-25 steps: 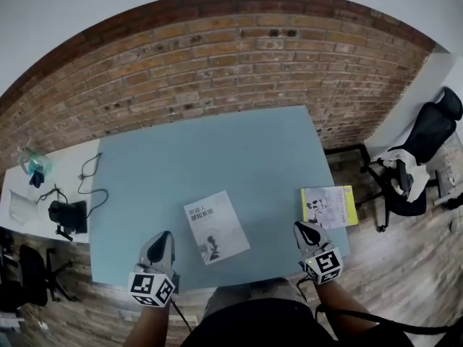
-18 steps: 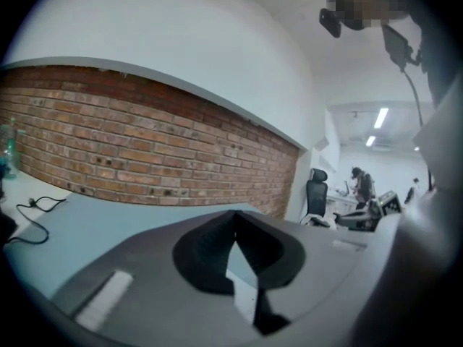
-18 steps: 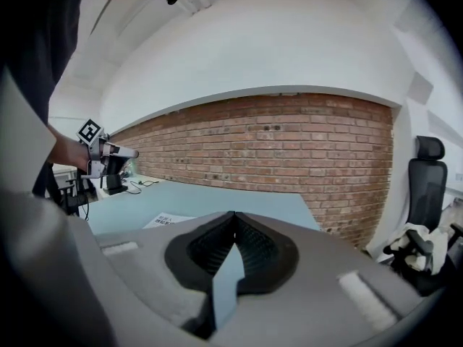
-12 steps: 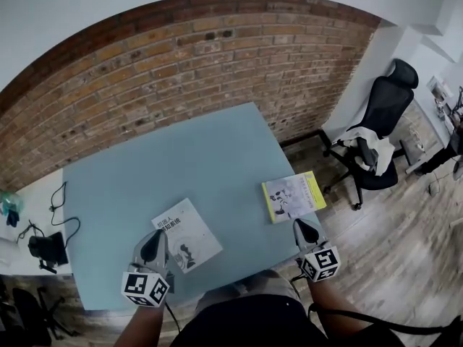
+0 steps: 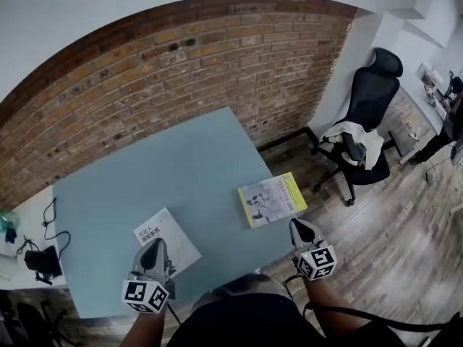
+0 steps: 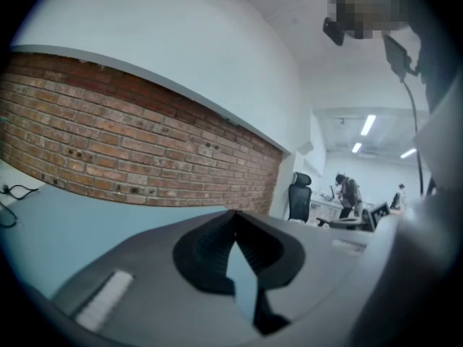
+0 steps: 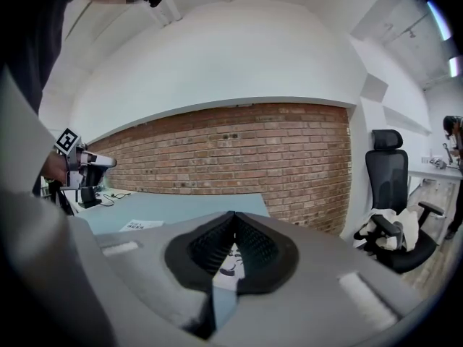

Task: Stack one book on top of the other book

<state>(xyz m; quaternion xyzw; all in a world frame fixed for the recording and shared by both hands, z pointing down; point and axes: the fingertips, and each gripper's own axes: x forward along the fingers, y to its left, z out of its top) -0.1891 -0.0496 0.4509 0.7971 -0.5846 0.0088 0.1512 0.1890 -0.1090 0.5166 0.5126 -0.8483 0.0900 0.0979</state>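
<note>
Two books lie flat and apart on the light blue table (image 5: 159, 172). A white book (image 5: 165, 241) is near the front left; a book with a yellow-green edge (image 5: 272, 199) lies at the table's right edge. My left gripper (image 5: 154, 250) hovers just in front of the white book, jaws together, nothing between them. My right gripper (image 5: 300, 228) sits just in front of the yellow-edged book, shut and empty. In the right gripper view the yellow-edged book (image 7: 230, 260) shows just past the jaw tips, the white book (image 7: 139, 225) lies further left, and my left gripper (image 7: 92, 161) is raised there.
A brick wall (image 5: 181, 71) runs behind the table. A black office chair (image 5: 362, 129) with cloth on it stands to the right on the wooden floor (image 5: 405, 230). A white side desk (image 5: 22, 230) with cables and a black device adjoins the table's left.
The view has swung to the right, so both books and the table slid left in the frame. Both grippers stayed shut in front of their books.
</note>
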